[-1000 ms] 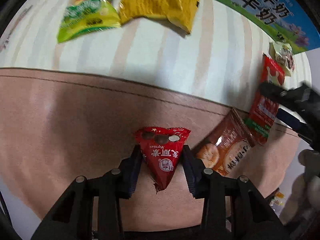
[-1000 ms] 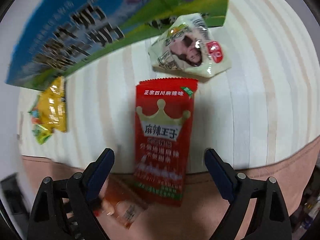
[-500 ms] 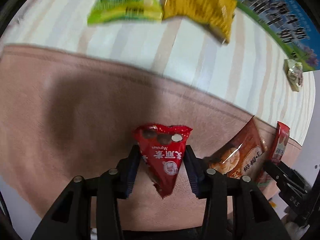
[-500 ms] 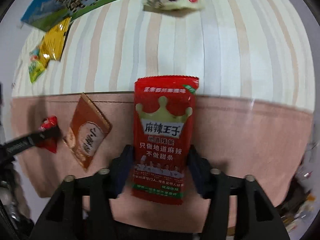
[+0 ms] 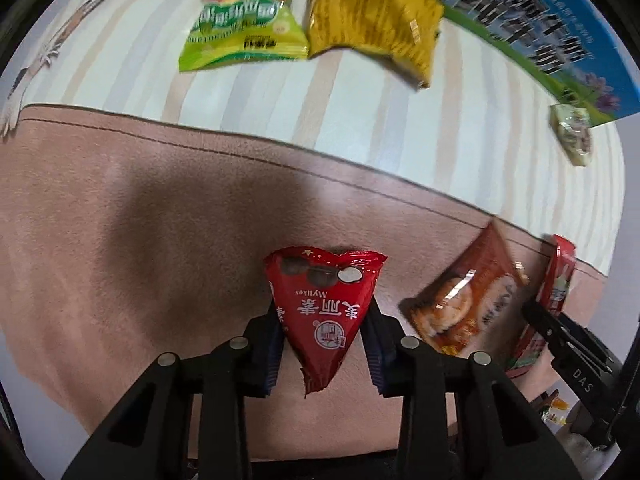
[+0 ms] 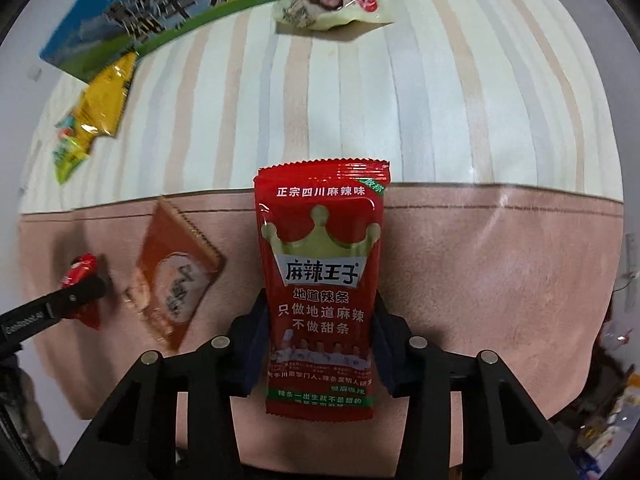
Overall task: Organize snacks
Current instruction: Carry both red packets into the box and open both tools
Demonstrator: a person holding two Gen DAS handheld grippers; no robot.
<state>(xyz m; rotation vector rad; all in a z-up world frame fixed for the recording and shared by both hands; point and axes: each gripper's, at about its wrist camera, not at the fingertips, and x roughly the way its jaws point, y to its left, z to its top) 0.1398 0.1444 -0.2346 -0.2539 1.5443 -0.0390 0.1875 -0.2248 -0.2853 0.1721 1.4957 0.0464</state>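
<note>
Gripping from both sides, the left gripper (image 5: 324,340) held a red triangular foil snack packet (image 5: 325,308) between its fingers (image 5: 267,350), wide end forward, above a pinkish-brown suede-like mat (image 5: 140,260). The packet's lower tip hung free below the pads, and its sides were covered where the pads pressed.

Farther off on the left of that view, a green candy bag with coloured balls (image 5: 244,28) lay on the striped cloth of the bench (image 5: 360,112), its top edge cut off by the frame. Just right of it, touching or nearly so, sat a yellow crinkled snack bag (image 5: 372,20), blurred so the print could not be read. A blue and green printed carton (image 5: 532,28) ran along the far right, with a small pale wrapped snack (image 5: 574,136) at its near end. On the mat to the right lay a brown clear-windowed cracker packet (image 5: 464,300).

At the right edge, the right gripper (image 6: 320,344) clamped a tall red spicy-strip pouch with a crown design (image 6: 320,292); in the left view only a thin sliver of it showed. Seen from the right wrist, the pouch stood upright between the fingers (image 6: 250,348), hiding the mat behind it, its bottom edge reaching below the pads. Whether either held packet touched the mat could not be told.
</note>
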